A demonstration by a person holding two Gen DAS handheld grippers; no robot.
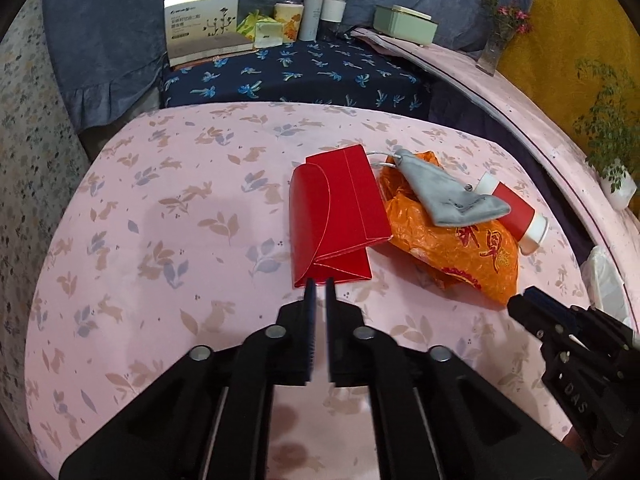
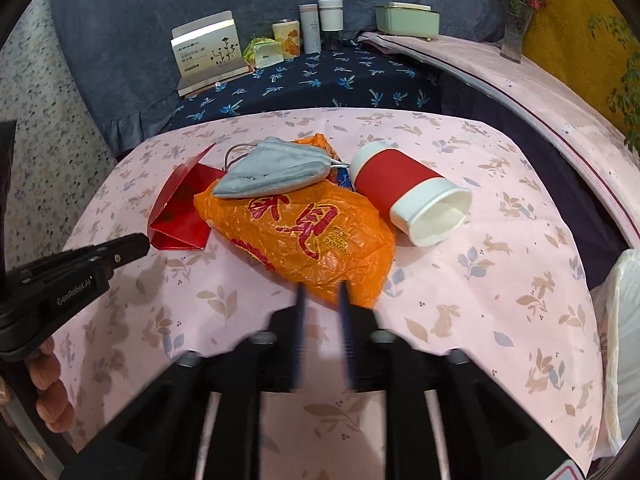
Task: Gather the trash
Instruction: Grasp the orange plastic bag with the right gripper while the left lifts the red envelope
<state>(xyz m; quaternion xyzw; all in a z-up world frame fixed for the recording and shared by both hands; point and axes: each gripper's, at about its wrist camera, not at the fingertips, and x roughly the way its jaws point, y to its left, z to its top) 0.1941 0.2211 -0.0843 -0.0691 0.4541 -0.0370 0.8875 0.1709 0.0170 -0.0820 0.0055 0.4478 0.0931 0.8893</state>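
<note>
A folded red paper envelope [image 1: 336, 216] [image 2: 180, 208] lies on the pink table. Beside it lies a crumpled orange plastic bag [image 1: 452, 252] [image 2: 308, 232] with a grey face mask [image 1: 444, 196] [image 2: 272, 168] on top. A red and white paper cup [image 1: 516, 212] [image 2: 408, 192] lies on its side to the right. My left gripper [image 1: 319, 284] is nearly shut and empty, its tips at the envelope's near edge; it also shows in the right wrist view [image 2: 136, 244]. My right gripper [image 2: 322, 288] is slightly open and empty at the bag's near edge; it also shows in the left wrist view [image 1: 524, 300].
The pink rabbit-print tablecloth [image 1: 180, 240] [image 2: 500, 300] covers the table. Behind it is a dark blue flowered surface [image 1: 304, 76] with boxes, tins and cups. A white plastic bag [image 2: 624, 340] hangs at the right edge. A vase with flowers [image 1: 496, 36] stands at the back right.
</note>
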